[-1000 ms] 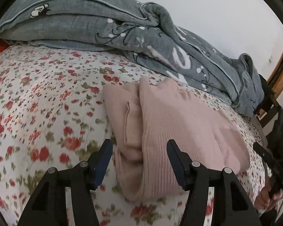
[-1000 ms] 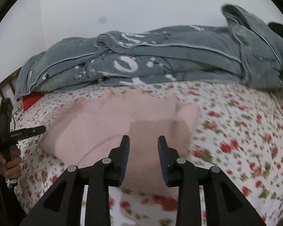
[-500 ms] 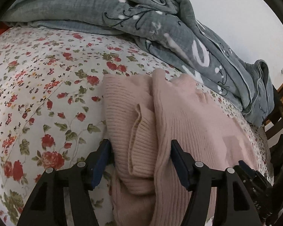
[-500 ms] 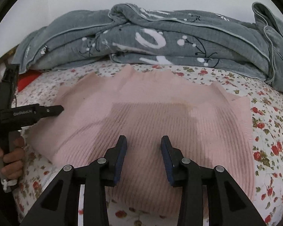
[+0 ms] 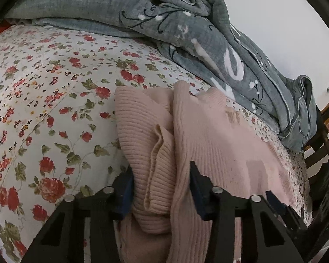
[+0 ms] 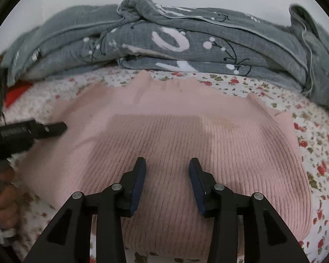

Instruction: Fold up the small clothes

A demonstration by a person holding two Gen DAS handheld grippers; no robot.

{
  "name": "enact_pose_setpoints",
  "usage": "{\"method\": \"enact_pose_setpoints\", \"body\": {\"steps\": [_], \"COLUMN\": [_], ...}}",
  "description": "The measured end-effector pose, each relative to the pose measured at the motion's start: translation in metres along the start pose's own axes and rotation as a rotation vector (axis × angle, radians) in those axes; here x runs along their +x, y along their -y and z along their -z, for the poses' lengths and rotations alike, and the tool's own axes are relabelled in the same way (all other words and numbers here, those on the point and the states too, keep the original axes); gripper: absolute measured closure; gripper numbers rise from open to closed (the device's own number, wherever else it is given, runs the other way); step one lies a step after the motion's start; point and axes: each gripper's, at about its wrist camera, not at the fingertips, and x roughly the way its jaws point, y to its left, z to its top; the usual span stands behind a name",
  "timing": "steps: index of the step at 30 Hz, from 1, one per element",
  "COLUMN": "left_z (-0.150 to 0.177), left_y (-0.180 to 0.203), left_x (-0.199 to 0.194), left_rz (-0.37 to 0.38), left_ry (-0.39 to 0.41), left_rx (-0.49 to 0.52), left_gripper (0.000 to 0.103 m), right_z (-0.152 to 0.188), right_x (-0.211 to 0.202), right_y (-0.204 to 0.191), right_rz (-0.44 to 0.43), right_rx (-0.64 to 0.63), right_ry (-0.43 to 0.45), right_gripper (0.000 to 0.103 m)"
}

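With my left gripper [image 5: 161, 188] and right gripper [image 6: 167, 182] both spread wide, the jaws could snag the pink ribbed knit sweater's [image 6: 175, 149] loose sleeve, undoing its fold.

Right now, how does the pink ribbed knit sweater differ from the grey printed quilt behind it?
The pink ribbed knit sweater is plain; the grey printed quilt carries white letters and black sprigs. The sweater lies flat and low, the quilt is heaped in thick folds. The sweater lies near both open grippers, the quilt by the wall. Both rest on the floral bedsheet.
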Motion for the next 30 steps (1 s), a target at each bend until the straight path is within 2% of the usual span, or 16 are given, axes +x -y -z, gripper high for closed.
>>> {"method": "enact_pose_setpoints", "body": {"steps": [4, 7, 11, 14, 17, 23, 25, 27, 30], "left_z": [-0.001, -0.004, -0.012, -0.019, -0.026, -0.025, -0.014, -0.002, 0.029], "left_y": [0.001, 0.006, 0.021, 0.043, 0.075, 0.160, 0.200, 0.225, 0.270], "left_x": [-0.005, -0.012, -0.024, -0.037, -0.048, -0.054, -0.044, -0.035, -0.006], "left_rz": [0.014, 0.014, 0.012, 0.013, 0.016, -0.003, -0.012, -0.009, 0.013], "left_ry": [-0.008, -0.010, 0.002, 0.014, 0.021, 0.014, -0.004, -0.022, -0.076], "left_rx": [-0.024, -0.024, -0.022, 0.001, 0.032, 0.121, 0.177, 0.212, 0.265], "left_gripper": [0.078, 0.080, 0.080, 0.081, 0.081, 0.081, 0.081, 0.081, 0.081], "right_z": [0.000, 0.001, 0.008, 0.015, 0.024, 0.038, 0.047, 0.058, 0.076], "right_x": [-0.001, -0.008, -0.029, -0.055, -0.086, -0.124, -0.135, -0.146, -0.159], "right_y": [0.000, 0.000, 0.012, 0.034, 0.066, 0.128, 0.152, 0.175, 0.204], "right_rz": [0.011, 0.003, -0.089, -0.149, -0.130, -0.057, -0.037, -0.014, 0.026], "right_rx": [0.008, -0.005, 0.006, 0.049, 0.074, 0.149, 0.188, 0.221, 0.259], "right_ry": [-0.016, -0.025, -0.021, 0.022, 0.084, 0.127, 0.137, 0.142, 0.136], "right_gripper": [0.061, 0.061, 0.061, 0.061, 0.061, 0.061, 0.061, 0.061, 0.061]}}
